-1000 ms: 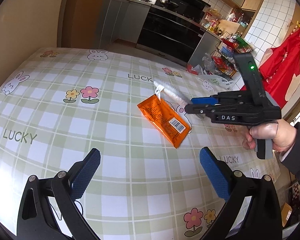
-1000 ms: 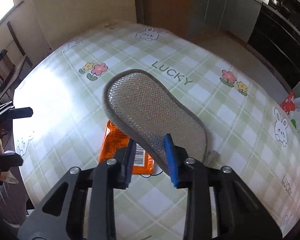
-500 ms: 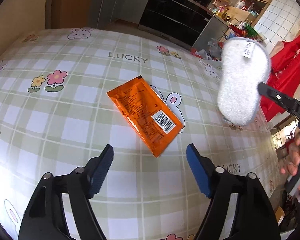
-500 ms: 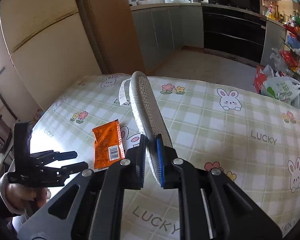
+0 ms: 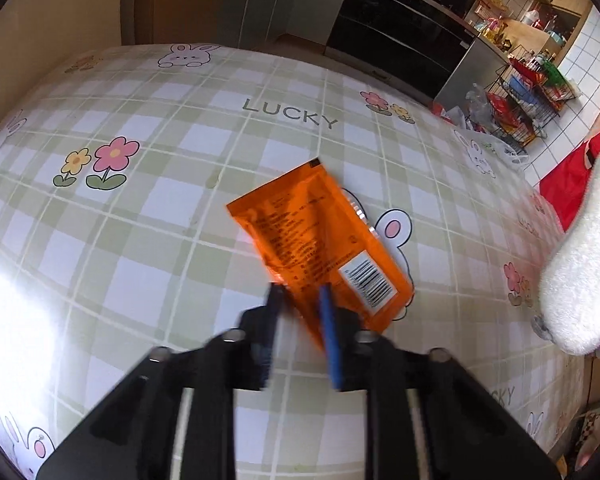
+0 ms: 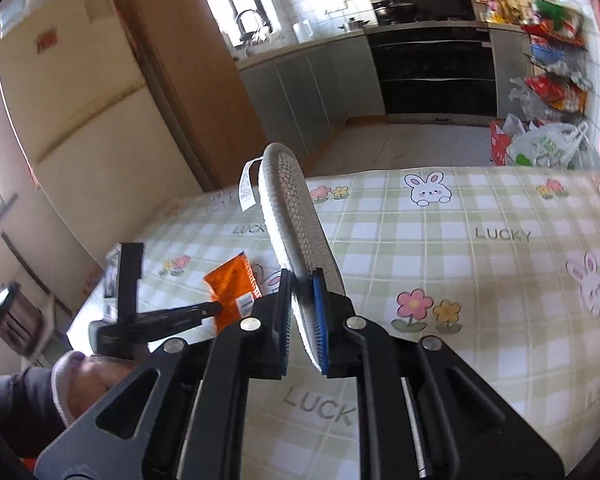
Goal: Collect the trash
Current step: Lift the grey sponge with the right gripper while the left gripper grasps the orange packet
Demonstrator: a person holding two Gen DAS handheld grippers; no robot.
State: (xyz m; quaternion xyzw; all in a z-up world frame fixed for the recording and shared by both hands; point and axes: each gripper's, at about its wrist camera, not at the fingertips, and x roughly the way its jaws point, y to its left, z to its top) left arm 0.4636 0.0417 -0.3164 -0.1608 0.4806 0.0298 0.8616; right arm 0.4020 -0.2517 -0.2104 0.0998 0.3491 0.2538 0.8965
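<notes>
An orange snack packet [image 5: 320,240] with a barcode lies on the green-checked tablecloth [image 5: 140,240]. My left gripper [image 5: 300,300] is closing on it, and the packet's near edge sits pinched between the blue pads. The right wrist view shows the same packet [image 6: 232,284] with the left gripper [image 6: 216,308] at its corner, held by a hand in a grey sleeve. My right gripper [image 6: 302,280] is shut on a fleece insole [image 6: 292,216], held on edge above the table with a white tag at its tip. The insole's fuzzy white side [image 5: 576,272] fills the right edge of the left wrist view.
Beyond the table's far edge are grey kitchen cabinets [image 6: 324,80] and a black oven [image 6: 432,68]. A wire rack of goods [image 5: 528,88], plastic bags [image 6: 540,144] on the floor and a red cloth [image 5: 568,188] stand to the right. A cream fridge [image 6: 72,120] is at the left.
The left gripper came down to the packet and its jaws narrowed from wide open onto the near edge. The right gripper lifted the insole away to the right and rolled it on edge.
</notes>
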